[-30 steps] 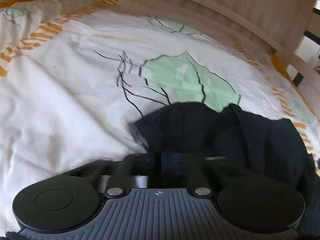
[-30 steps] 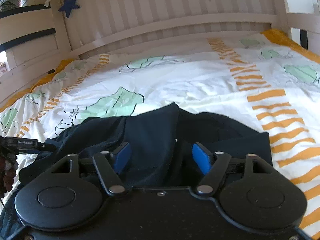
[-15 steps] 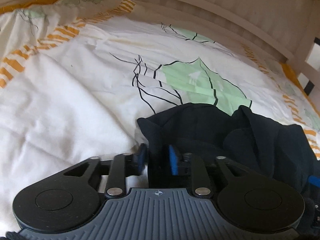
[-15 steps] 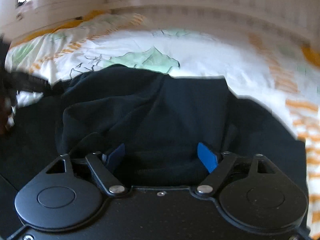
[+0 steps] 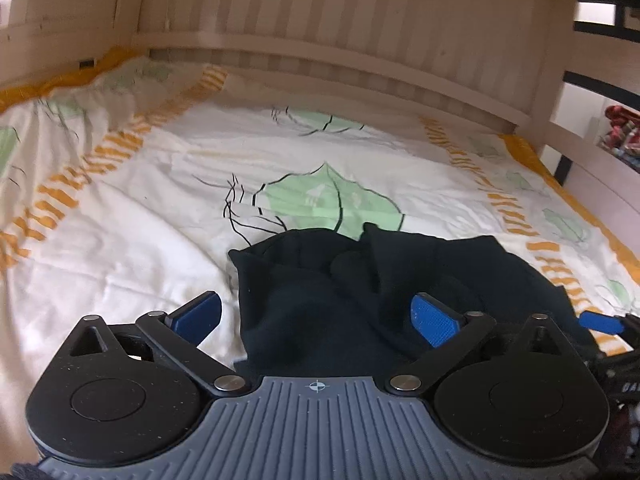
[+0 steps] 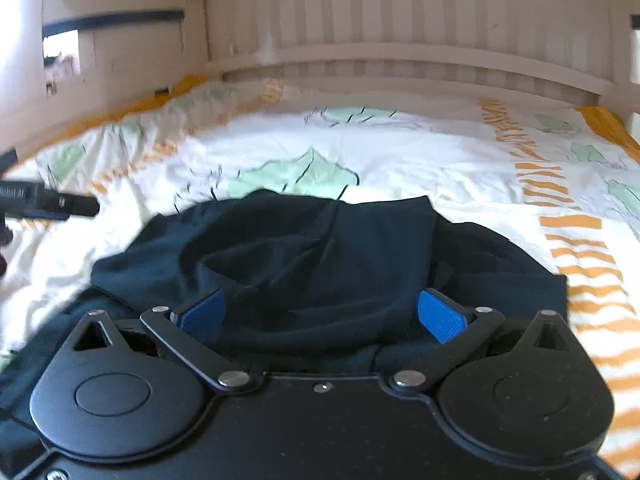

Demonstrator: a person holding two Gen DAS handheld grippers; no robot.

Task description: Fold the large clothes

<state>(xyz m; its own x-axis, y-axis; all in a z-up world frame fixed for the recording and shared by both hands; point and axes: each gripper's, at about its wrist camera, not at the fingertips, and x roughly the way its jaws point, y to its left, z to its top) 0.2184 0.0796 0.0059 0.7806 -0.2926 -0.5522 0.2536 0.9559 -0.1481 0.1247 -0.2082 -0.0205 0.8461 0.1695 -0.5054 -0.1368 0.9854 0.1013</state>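
Note:
A dark navy garment (image 5: 360, 280) lies bunched on the bed, with folds heaped toward its far edge. My left gripper (image 5: 316, 312) hovers over its left edge. The jaws are opening wide and the blue pads (image 5: 196, 316) press on nothing; cloth lies below the gap. In the right wrist view the same garment (image 6: 320, 248) fills the middle. My right gripper (image 6: 320, 312) hangs above it, its jaws also opening wide, nothing pinched. A blue pad of the right gripper (image 5: 600, 322) shows at the left view's right edge. The left gripper's black body (image 6: 48, 204) enters at the right view's left edge.
The bed sheet (image 5: 120, 240) is white with green leaves and orange stripes, wrinkled on the left. A pale wooden slatted wall (image 5: 360, 40) bounds the far side and a rail (image 5: 592, 160) the right. Coloured items (image 5: 620, 136) sit beyond the rail.
The left gripper was shut on the garment's left edge; it let go, spread wide and drew back and upward. The right jaws widened too, and its view swung back toward the wall.

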